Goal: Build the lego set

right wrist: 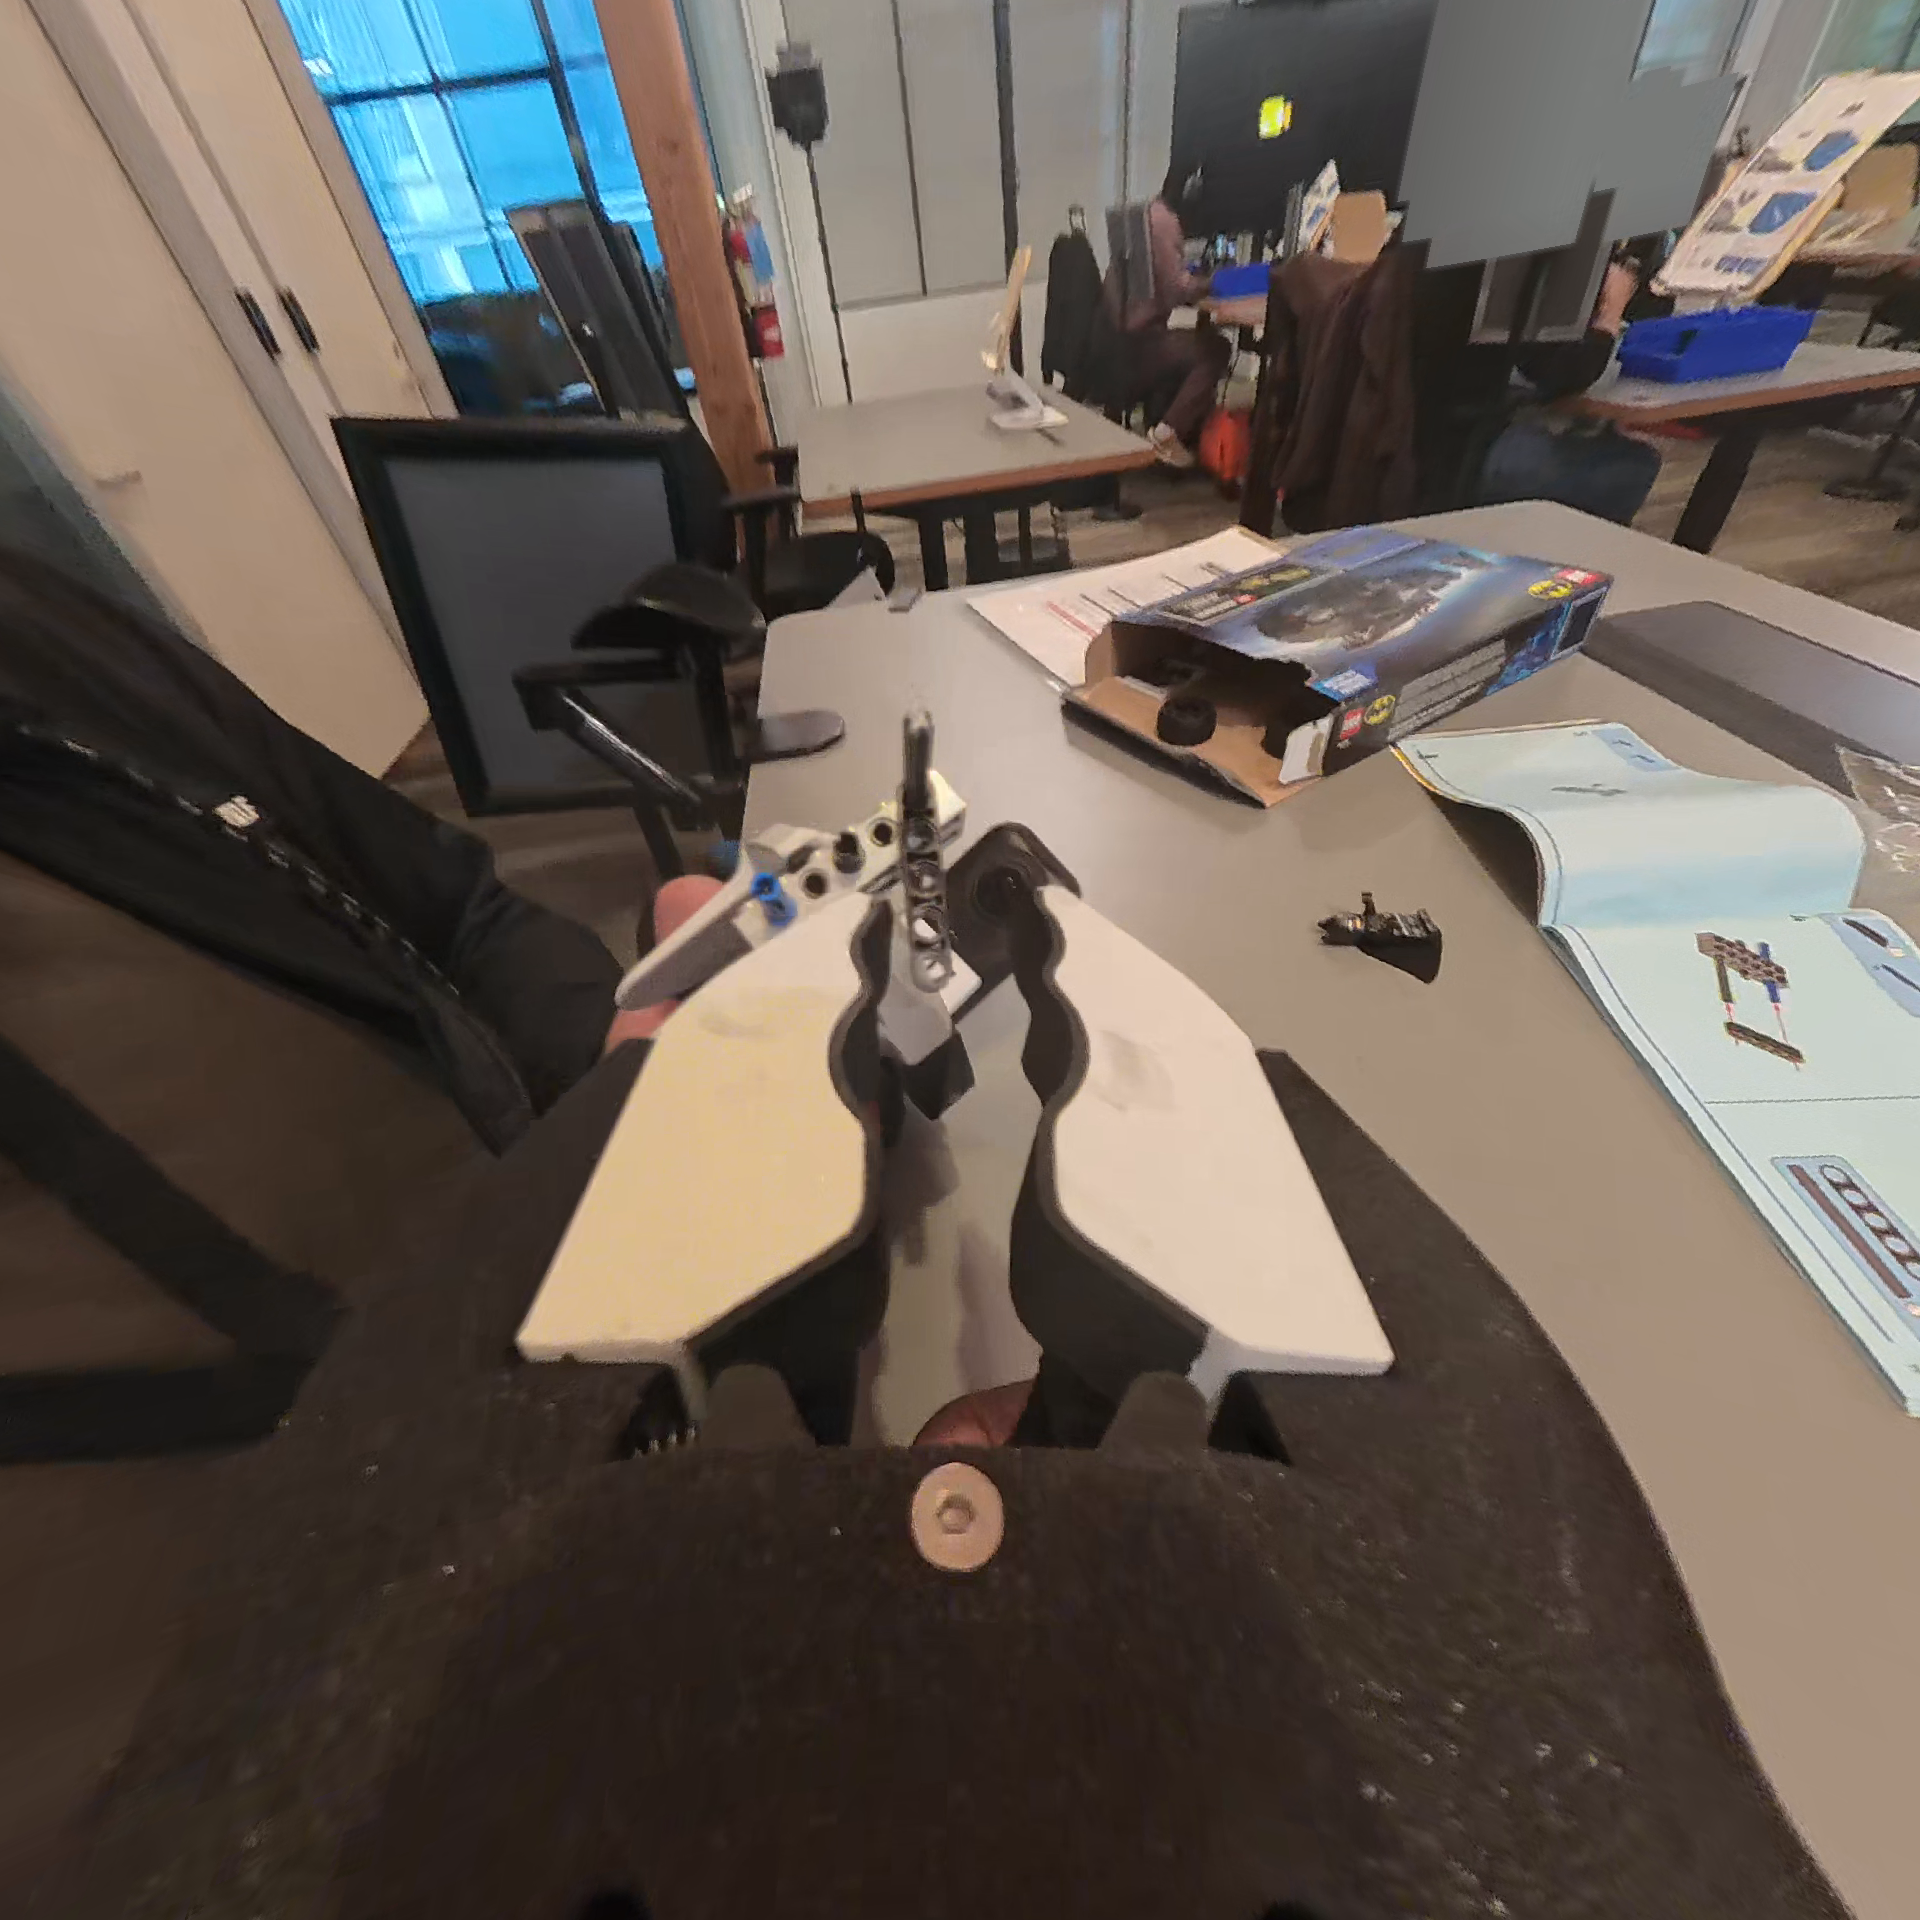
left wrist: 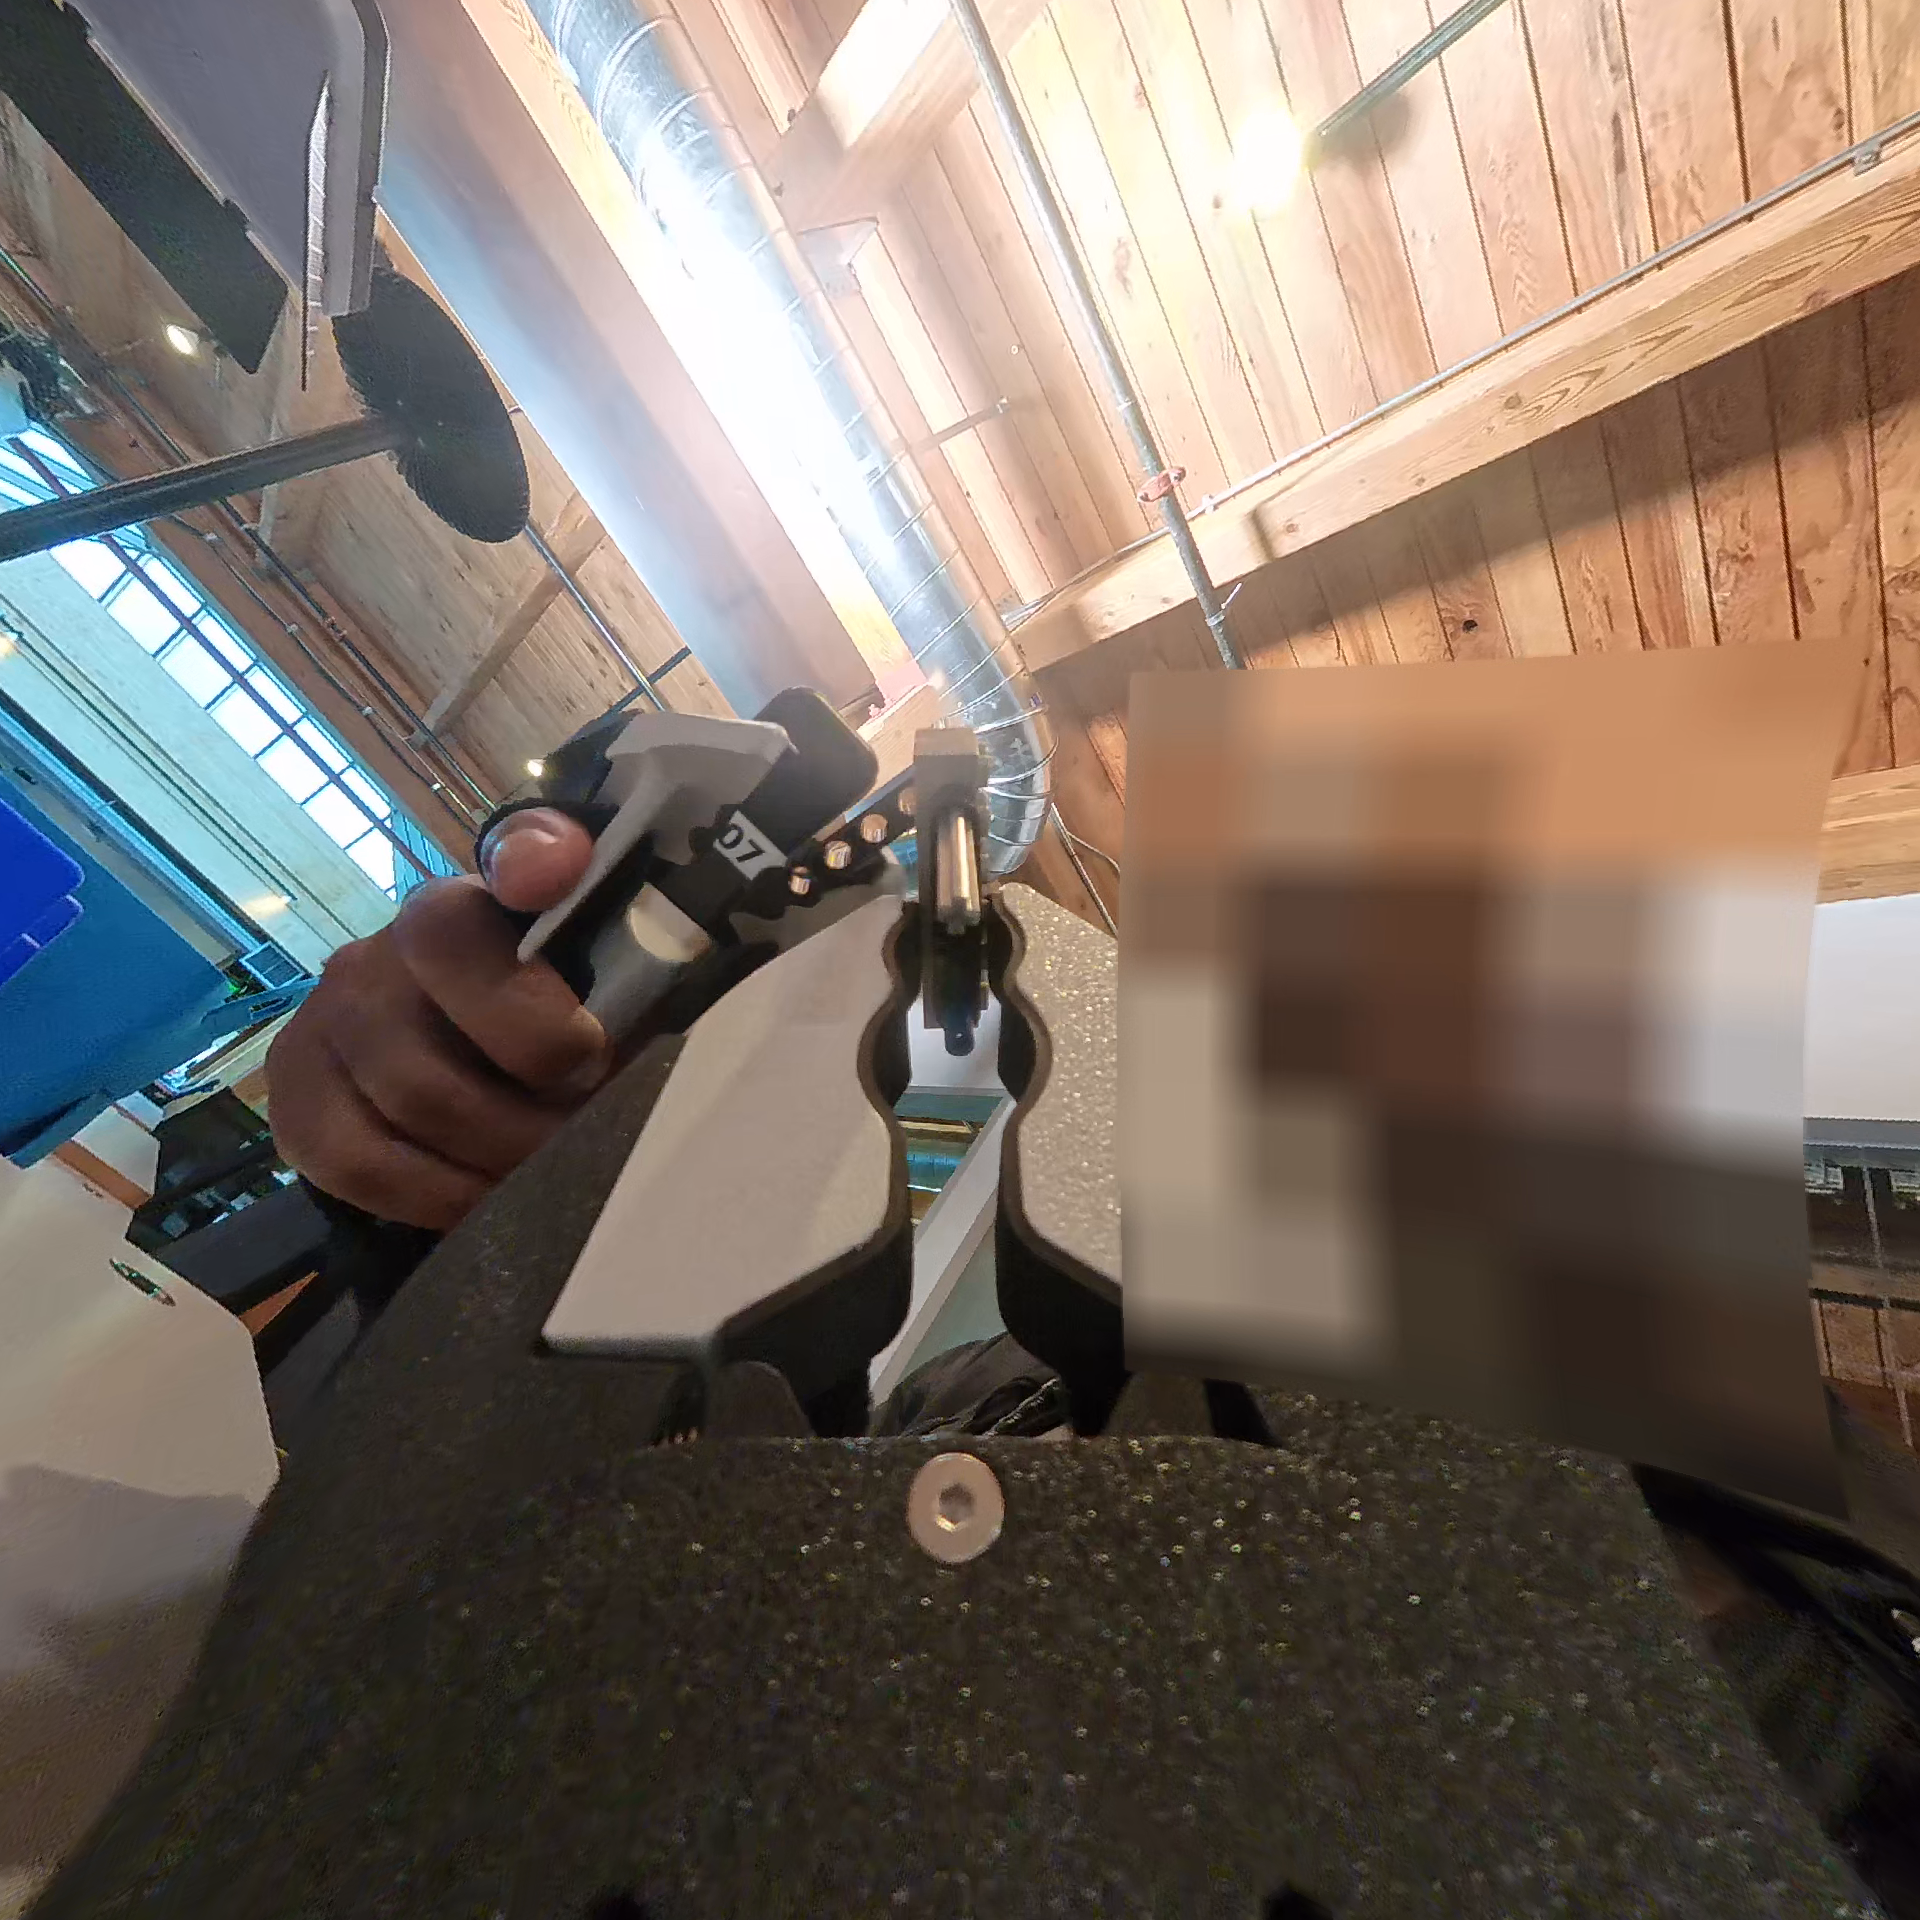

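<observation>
1. Pointing up at the wooden ceiling (left wrist: 1455,312), the left claw (left wrist: 951,914) has its jaws nearly together, clamped on a small grey-and-black brick assembly (left wrist: 951,862).
2. A bare metal axle (left wrist: 961,862) runs along that assembly, and a blue pin (left wrist: 958,1034) shows at its lower end, between the fingers.
3. A hand (left wrist: 416,1060) grips the right claw's handle just left of the left claw's fingers (left wrist: 769,1122).
4. Seen from the right wrist, the right claw (right wrist: 951,935) stands partly open.
5. A black holed beam (right wrist: 920,883) rises upright between its fingertips, close against the left finger (right wrist: 769,1122); a clear gap separates it from the right finger (right wrist: 1153,1122). Whether any pad touches the beam cannot be told.
6. The beam joins a grey part (right wrist: 790,873) carrying a blue pin (right wrist: 767,885).
7. Beyond, on the grey table (right wrist: 1143,883), lie an open toy box (right wrist: 1351,655), a loose black piece (right wrist: 1382,930) and a light-blue booklet (right wrist: 1714,935), all well apart from the claws.
</observation>
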Motion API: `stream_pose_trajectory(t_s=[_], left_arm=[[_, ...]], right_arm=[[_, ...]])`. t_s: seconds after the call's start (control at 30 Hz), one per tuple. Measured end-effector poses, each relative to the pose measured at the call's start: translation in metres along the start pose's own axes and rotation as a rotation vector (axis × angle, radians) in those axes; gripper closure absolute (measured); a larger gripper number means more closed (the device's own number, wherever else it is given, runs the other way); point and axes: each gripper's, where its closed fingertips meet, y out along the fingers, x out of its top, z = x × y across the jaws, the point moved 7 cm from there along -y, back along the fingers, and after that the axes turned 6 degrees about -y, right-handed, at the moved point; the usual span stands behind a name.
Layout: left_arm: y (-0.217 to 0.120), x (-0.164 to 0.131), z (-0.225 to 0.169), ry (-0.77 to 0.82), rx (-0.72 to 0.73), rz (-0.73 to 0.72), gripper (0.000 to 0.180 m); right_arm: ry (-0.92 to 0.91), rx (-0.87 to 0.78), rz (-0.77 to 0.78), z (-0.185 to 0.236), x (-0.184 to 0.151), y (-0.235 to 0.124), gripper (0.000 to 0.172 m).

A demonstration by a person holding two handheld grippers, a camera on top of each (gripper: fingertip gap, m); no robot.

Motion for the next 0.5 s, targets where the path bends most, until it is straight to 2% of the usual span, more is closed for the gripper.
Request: stream_pose_trajectory(t_s=[0.13,0.5], left_arm=[[0.000,0.001,0.001,0.007,0.009,0.003,0.169],[-0.002,0.001,0.000,0.076,0.045,0.018,0.169]], right_arm=[[0.015,-0.031,0.022,-0.001,-0.003,0.001,0.160],[0.055,-0.013,0.020,0.011,-0.001,-0.001,0.164]])
